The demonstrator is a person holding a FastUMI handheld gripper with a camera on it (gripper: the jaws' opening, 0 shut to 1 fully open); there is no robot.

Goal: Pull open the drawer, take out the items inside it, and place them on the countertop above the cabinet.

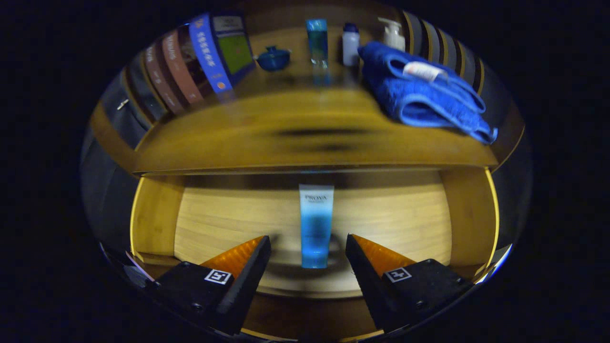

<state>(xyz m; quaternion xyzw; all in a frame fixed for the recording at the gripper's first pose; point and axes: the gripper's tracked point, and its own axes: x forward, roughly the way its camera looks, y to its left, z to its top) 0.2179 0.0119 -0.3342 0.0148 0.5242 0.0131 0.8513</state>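
The drawer (152,214) stands pulled open below the wooden countertop (305,138). Inside it a blue-and-white tube (315,224) lies lengthwise on the pale wood floor. My gripper (307,245) hovers over the drawer, open, with the tube's near end lying between the two fingertips and below them. Neither finger touches it. A folded blue towel (424,90) rests on the countertop's right side.
At the back of the countertop stand a blue tube (317,43), a small white-and-blue bottle (350,44) and a pump bottle (393,33). A small blue lidded pot (273,58) and leaning books (200,62) sit at the left. The counter's middle is bare wood.
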